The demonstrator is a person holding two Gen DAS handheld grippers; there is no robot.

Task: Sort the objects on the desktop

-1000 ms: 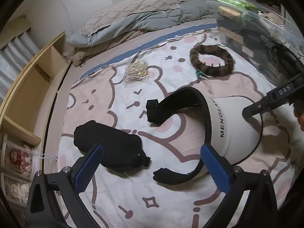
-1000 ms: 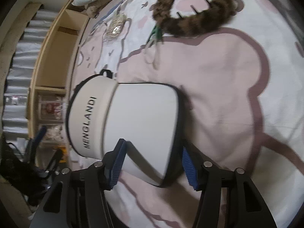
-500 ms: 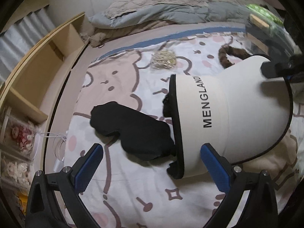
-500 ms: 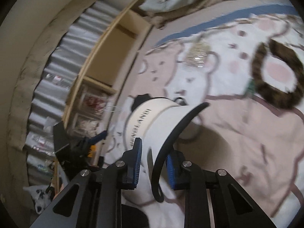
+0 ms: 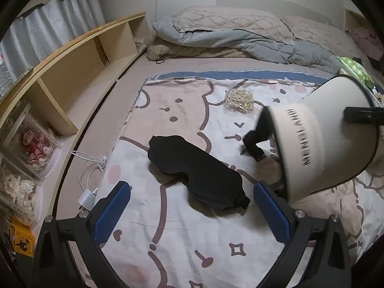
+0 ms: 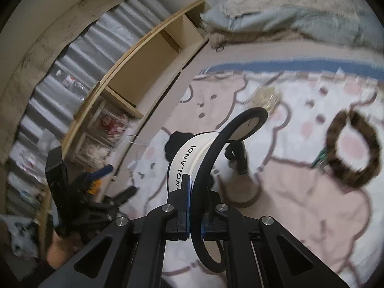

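Observation:
My right gripper (image 6: 194, 212) is shut on the brim of a white sun visor (image 6: 189, 153) with a black rim and black lettering, held lifted above the bedsheet; the visor also shows at the right of the left wrist view (image 5: 321, 139). A black sleep mask (image 5: 196, 170) lies on the sheet, just ahead of my left gripper (image 5: 192, 218), which is open and empty above the sheet. A small bag of gold beads (image 5: 238, 99) lies farther back. A brown furry hair hoop (image 6: 352, 146) lies to the right.
A printed pink and white sheet (image 5: 182, 244) covers the bed. A wooden shelf unit (image 5: 69, 72) runs along the left, with clear boxes of dolls (image 5: 31, 144). A white charger and cable (image 5: 90, 182) lie by the sheet's left edge. Pillows and a grey quilt (image 5: 240, 36) are at the back.
My right gripper closed on the visor's brim and lifted it off the sheet, tilting it upright. The left gripper drew back and tilted up, staying open.

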